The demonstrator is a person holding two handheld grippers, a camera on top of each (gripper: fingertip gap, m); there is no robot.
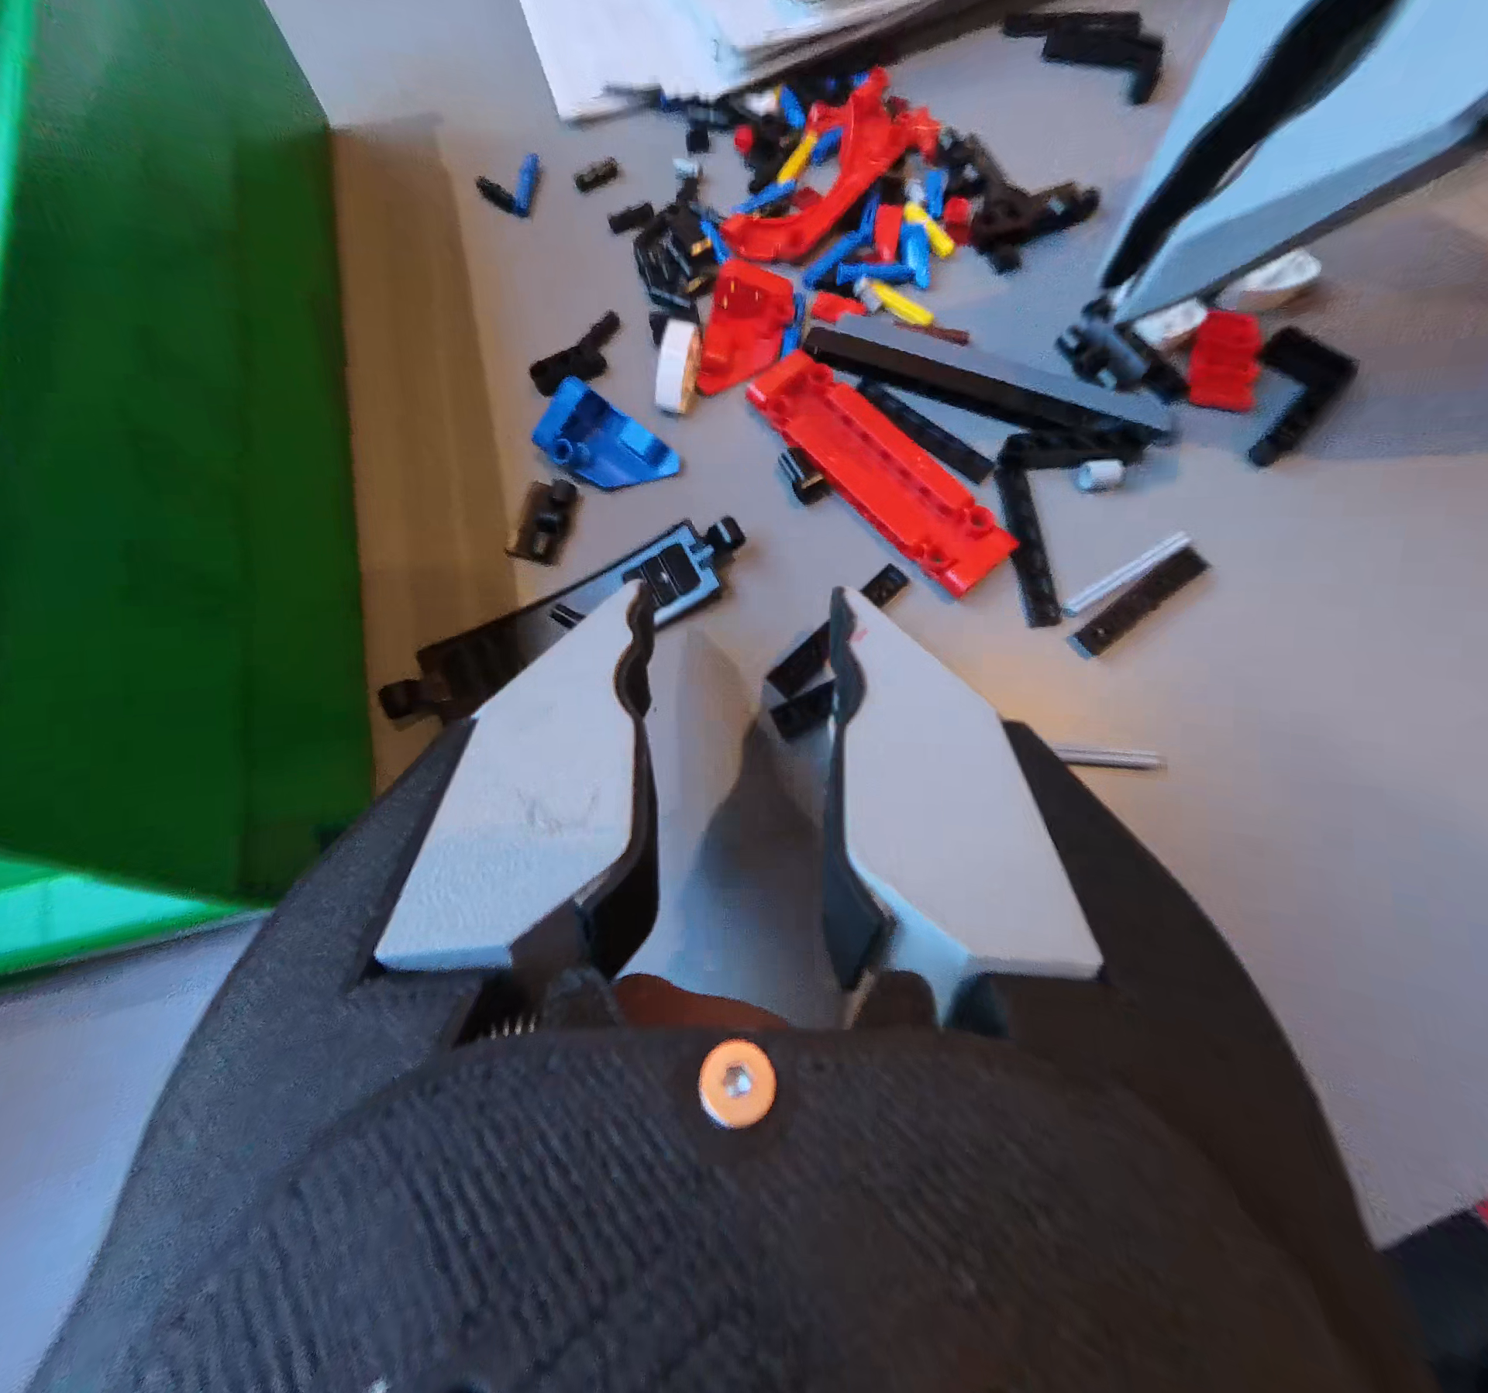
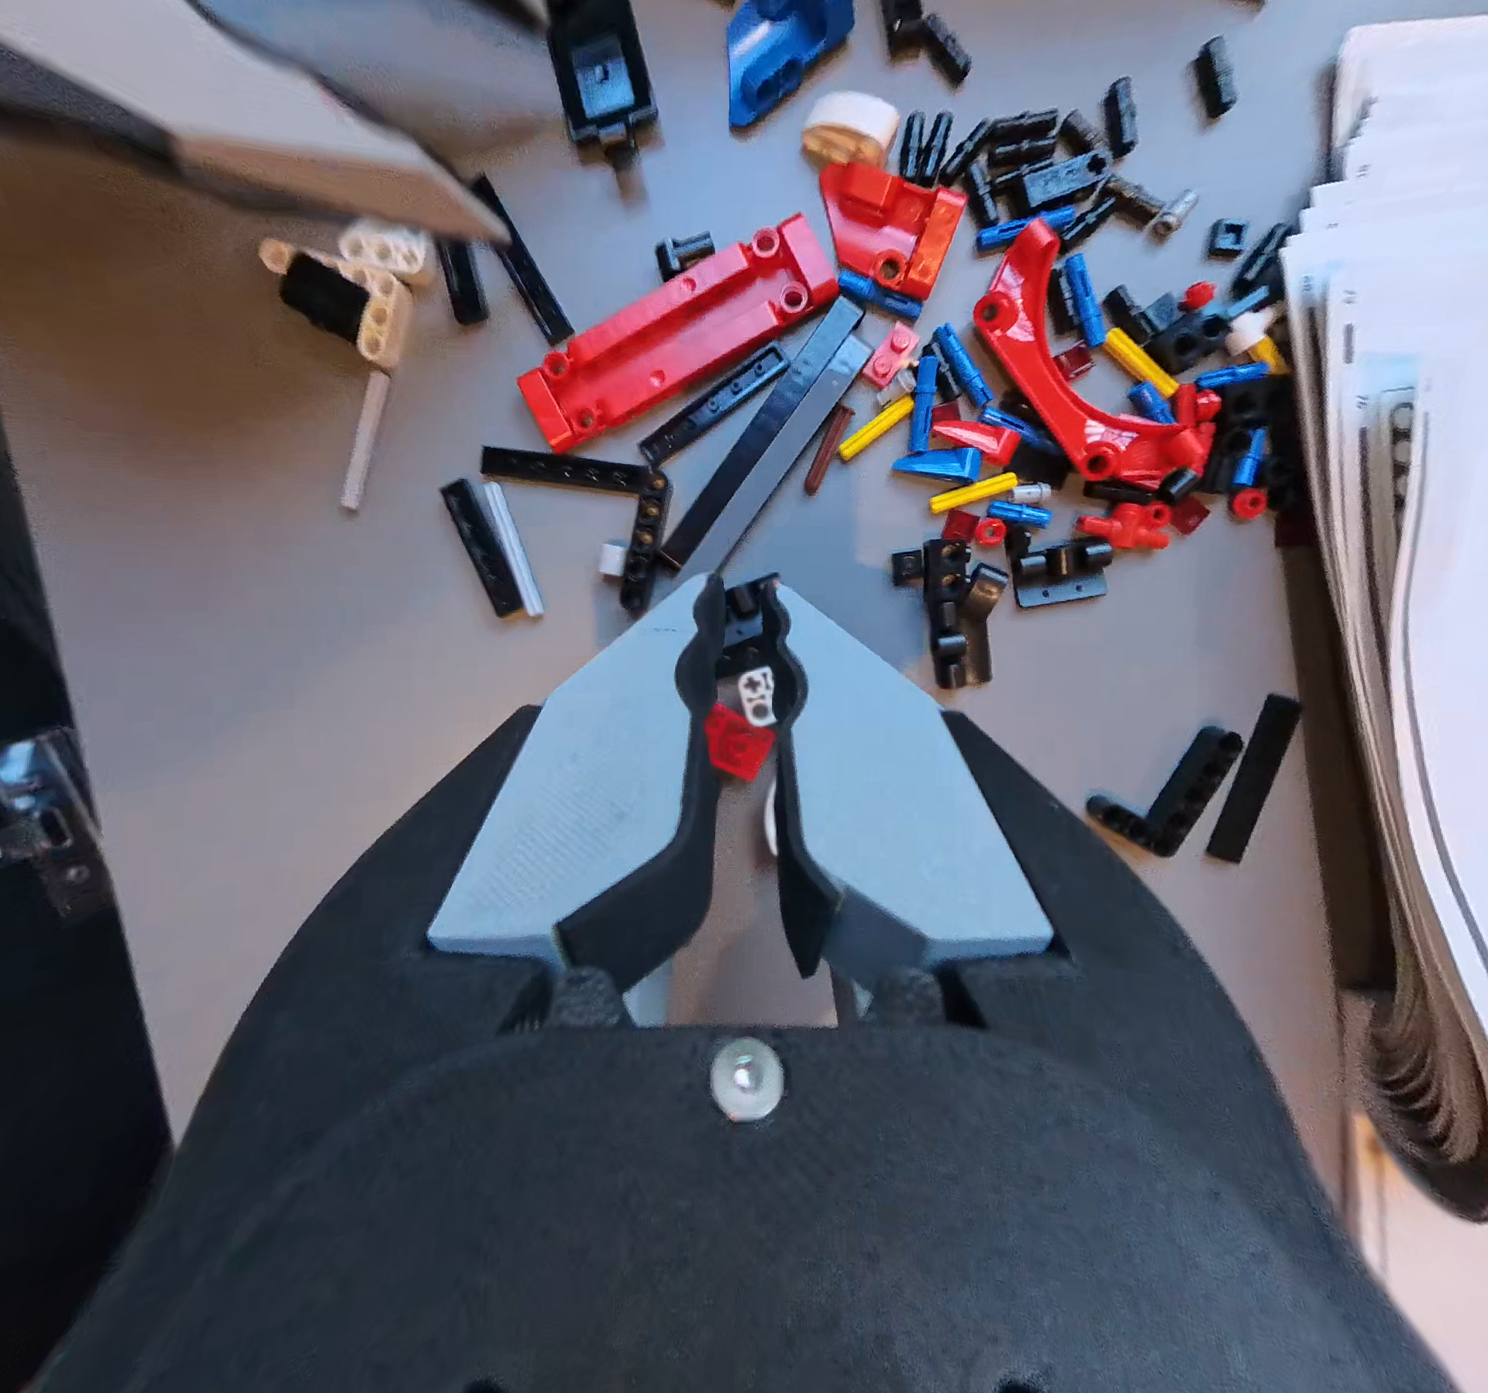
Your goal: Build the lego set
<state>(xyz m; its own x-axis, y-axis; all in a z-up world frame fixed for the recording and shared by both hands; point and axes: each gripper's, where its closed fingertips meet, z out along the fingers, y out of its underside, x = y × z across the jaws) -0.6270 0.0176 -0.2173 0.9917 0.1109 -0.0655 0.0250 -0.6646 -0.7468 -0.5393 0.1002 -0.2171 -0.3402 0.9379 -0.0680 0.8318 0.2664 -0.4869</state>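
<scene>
Loose lego parts lie spread on a grey table [image 1: 1288, 710]. My left gripper [image 1: 737, 596] is open and empty, low over a long black panel [image 1: 676, 569]; it also shows in the right wrist view [image 2: 515, 123] at the upper left. My right gripper [image 2: 742, 590] is shut on a small black piece [image 2: 745, 607] near the table; in the left wrist view it [image 1: 1115, 312] comes in from the upper right. A red piece [image 2: 737, 743] and a white piece [image 2: 757, 696] lie below, seen between its fingers. A long red panel [image 2: 676, 332] and a red arch [image 2: 1071, 380] lie ahead.
A green box [image 1: 161, 388] stands at the left edge of the left wrist view. Instruction booklets [image 2: 1409, 549] are stacked beside the pile. A blue panel [image 2: 789, 26], a long black beam [image 2: 773, 429] and a small white-and-black assembly [image 2: 354, 292] with a grey axle lie around.
</scene>
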